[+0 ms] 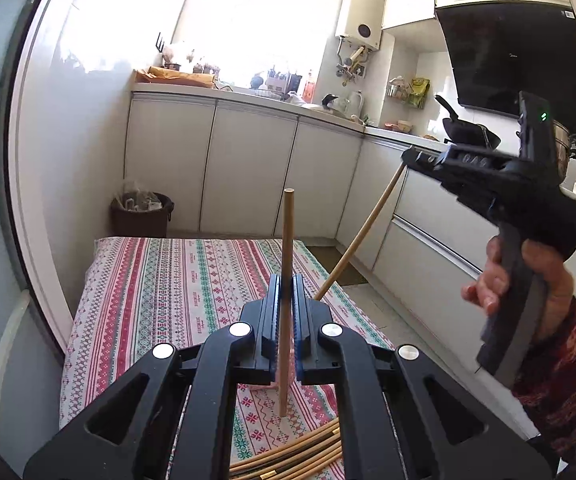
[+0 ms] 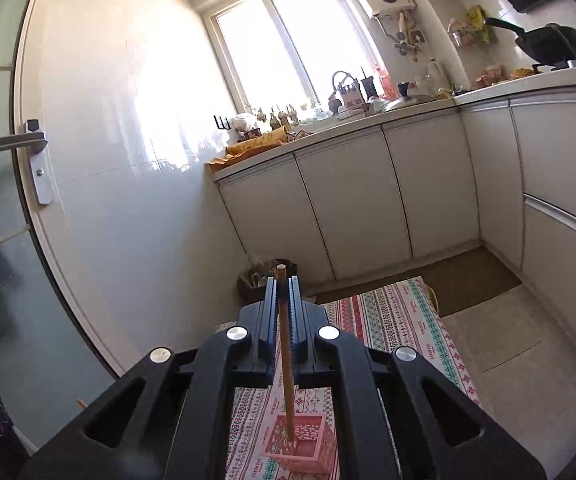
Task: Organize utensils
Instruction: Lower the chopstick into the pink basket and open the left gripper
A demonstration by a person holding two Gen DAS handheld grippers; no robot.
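My left gripper (image 1: 286, 280) is shut on a wooden chopstick (image 1: 288, 232) that stands upright above the striped tablecloth (image 1: 160, 280). Several more chopsticks (image 1: 291, 456) lie bundled on the cloth below it. A bit of the pink basket (image 1: 264, 386) shows under the fingers. To the right, a hand holds my right gripper (image 1: 411, 157), shut on a second chopstick (image 1: 361, 236) that slants down to the left. In the right wrist view the right gripper (image 2: 284, 284) pinches that chopstick (image 2: 286, 380), whose lower end lines up with the open top of the pink basket (image 2: 311, 450).
A dark waste bin (image 1: 142, 214) stands past the table's far end. White cabinets (image 1: 248, 168) and a cluttered counter (image 1: 272, 98) run along the back and right. A door with a metal handle (image 2: 20, 142) is at the left, and a brown floor mat (image 2: 463, 276) lies beyond the table.
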